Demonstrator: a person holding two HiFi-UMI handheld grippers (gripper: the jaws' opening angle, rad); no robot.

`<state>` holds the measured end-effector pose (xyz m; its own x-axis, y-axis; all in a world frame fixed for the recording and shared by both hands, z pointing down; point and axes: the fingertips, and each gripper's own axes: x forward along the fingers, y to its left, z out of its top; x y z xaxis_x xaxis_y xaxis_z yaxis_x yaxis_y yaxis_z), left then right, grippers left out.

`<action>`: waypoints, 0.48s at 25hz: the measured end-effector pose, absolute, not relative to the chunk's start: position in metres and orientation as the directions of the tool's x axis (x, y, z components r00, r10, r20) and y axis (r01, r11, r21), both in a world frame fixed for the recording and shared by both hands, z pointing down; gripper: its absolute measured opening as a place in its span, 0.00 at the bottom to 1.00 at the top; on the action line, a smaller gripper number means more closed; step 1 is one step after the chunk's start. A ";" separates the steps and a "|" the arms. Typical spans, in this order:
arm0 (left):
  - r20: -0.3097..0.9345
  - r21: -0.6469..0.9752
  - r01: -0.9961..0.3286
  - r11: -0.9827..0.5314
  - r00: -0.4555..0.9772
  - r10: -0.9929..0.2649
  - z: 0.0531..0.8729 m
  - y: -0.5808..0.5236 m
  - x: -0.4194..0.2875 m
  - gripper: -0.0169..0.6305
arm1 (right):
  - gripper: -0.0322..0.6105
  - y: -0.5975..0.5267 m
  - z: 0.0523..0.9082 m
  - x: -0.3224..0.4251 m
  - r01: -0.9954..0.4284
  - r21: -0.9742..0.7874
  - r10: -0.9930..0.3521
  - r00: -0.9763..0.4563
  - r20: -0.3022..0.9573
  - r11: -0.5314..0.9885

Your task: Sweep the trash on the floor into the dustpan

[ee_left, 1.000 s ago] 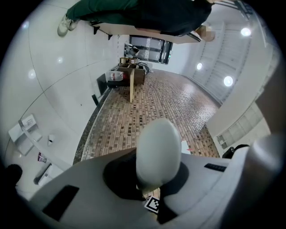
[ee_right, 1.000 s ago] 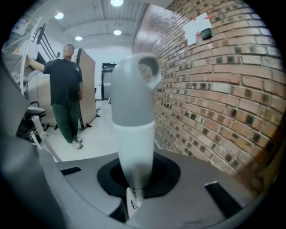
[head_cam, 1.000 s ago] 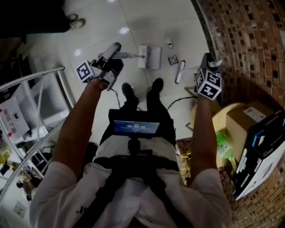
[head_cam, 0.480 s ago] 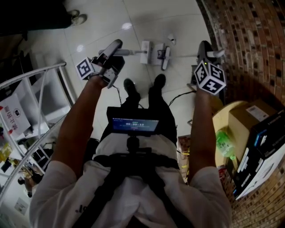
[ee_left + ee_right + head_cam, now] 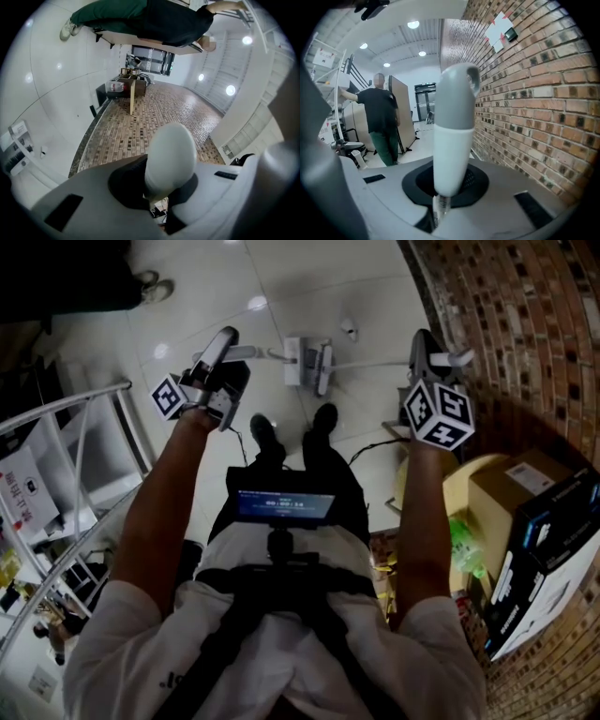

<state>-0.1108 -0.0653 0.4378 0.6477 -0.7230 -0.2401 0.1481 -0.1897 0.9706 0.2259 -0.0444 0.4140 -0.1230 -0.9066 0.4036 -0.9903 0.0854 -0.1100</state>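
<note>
A: Trash (image 5: pixel 349 329) is seen as one small pale piece on the floor (image 5: pixel 281 287). It lies ahead of the right gripper (image 5: pixel 427 348) and beyond the broom head (image 5: pixel 323 368). How are the tools held?

B: The right gripper's jaws are clamped on the broom handle (image 5: pixel 452 131). The left gripper (image 5: pixel 225 345) is clamped on the pan handle (image 5: pixel 169 159). The dustpan (image 5: pixel 296 360) sits ahead of the left gripper, with the broom head just beside it.

A: What is called for, then?

B: The broom head should probably be carried past the piece, set down behind it, and drawn towards the dustpan in one low stroke. The pan's lip is best pressed flat to the floor, lest the piece be pushed underneath.

A: What is risked?

B: With a hard flick, the piece could be sent towards the brick wall (image 5: pixel 506 324).
</note>
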 end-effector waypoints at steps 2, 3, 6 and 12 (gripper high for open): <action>-0.247 0.969 0.144 -0.203 0.636 -0.731 0.434 -0.069 -0.106 0.04 | 0.07 -0.048 0.408 0.238 -0.992 -0.088 -0.907 -0.121 0.403 0.093; -0.250 0.968 0.141 -0.209 0.632 -0.733 0.433 -0.071 -0.103 0.05 | 0.07 -0.051 0.407 0.245 -0.992 -0.077 -0.907 -0.120 0.405 0.097; -0.256 0.966 0.128 -0.226 0.620 -0.742 0.426 -0.078 -0.095 0.05 | 0.07 -0.060 0.406 0.267 -0.993 -0.040 -0.900 -0.117 0.421 0.110; -0.267 0.960 0.102 -0.261 0.616 -0.742 0.415 -0.105 -0.077 0.05 | 0.07 -0.086 0.431 0.313 -0.986 0.070 -0.855 -0.098 0.510 0.154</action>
